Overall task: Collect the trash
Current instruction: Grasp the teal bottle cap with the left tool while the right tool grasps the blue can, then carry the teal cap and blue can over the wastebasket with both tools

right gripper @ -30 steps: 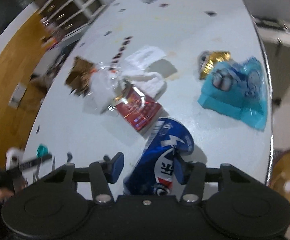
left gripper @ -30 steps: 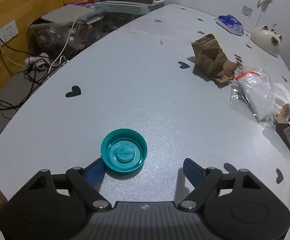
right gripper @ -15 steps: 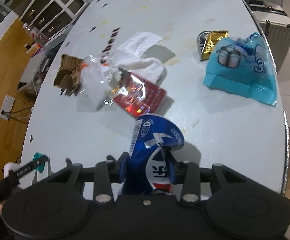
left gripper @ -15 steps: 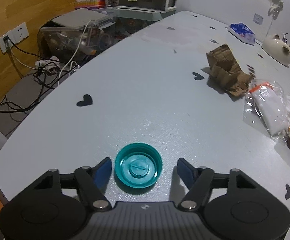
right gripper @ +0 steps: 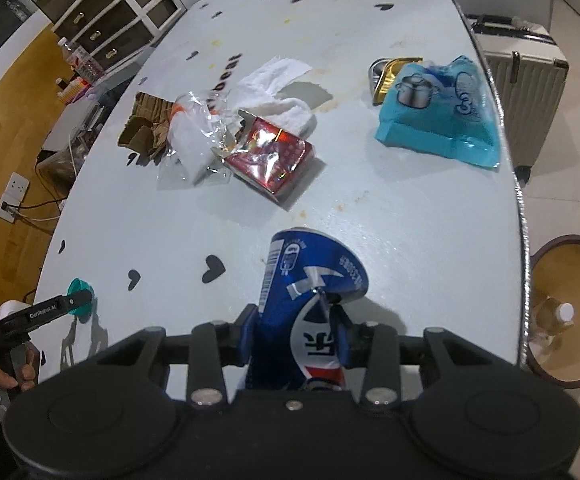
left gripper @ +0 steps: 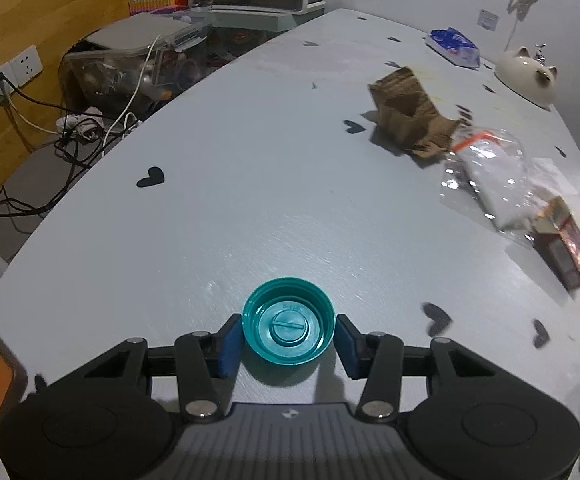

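Note:
A teal bottle cap (left gripper: 289,326), open side up, sits between the blue pads of my left gripper (left gripper: 289,338). The jaws are closing and both pads touch its rim; its shadow falls on the grey table (left gripper: 250,160) just below. From the right wrist view the same cap (right gripper: 77,286) shows at the tip of the left gripper (right gripper: 78,302), with a person's hand on the handle. My right gripper (right gripper: 296,332) is shut on a crushed blue drink can (right gripper: 314,268), which sticks out forward over the table.
Other litter lies mid-table: torn cardboard (left gripper: 408,112), a clear plastic bag (left gripper: 490,168), a red box (right gripper: 270,156), white tissue (right gripper: 278,84), a foil tray (right gripper: 390,76) and a blue bag (right gripper: 438,112). A brown bin (right gripper: 566,312) stands on the floor off the right edge.
The left jaws drew in from wide apart until their pads met the teal cap. The right jaws shut on the blue can and carried it a little across the table.

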Action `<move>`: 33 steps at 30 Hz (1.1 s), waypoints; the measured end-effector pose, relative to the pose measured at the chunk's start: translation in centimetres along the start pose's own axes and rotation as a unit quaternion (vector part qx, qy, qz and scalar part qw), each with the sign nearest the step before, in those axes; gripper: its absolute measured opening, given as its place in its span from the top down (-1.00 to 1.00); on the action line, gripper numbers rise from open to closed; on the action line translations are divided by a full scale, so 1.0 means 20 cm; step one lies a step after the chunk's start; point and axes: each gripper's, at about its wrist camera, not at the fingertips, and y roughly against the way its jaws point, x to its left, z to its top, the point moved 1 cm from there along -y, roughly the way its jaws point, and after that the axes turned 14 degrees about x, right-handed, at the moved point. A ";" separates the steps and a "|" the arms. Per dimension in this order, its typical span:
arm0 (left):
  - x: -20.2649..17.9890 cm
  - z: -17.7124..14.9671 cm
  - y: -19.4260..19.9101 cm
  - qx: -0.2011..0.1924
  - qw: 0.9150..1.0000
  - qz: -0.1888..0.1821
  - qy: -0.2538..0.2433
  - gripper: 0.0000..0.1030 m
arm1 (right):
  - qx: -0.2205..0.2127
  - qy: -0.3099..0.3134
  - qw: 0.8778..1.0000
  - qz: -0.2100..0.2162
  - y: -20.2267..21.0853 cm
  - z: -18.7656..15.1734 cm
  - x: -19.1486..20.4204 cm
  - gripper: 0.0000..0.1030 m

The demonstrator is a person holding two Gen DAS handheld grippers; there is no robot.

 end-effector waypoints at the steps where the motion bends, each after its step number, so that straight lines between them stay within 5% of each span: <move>1: -0.02 -0.02 0.03 -0.003 1.000 -0.003 -0.001 0.04 | -0.006 0.002 1.000 -0.003 0.02 -0.01 0.00 0.24; 17: -0.47 -0.27 0.59 -0.057 0.993 -0.078 -0.061 0.04 | -0.113 0.060 0.990 -0.054 0.40 -0.23 0.04 0.24; 33: -1.32 -0.49 0.68 -0.062 0.986 -0.099 -0.116 0.04 | -0.147 0.060 0.984 -0.074 0.70 -0.27 -0.54 0.24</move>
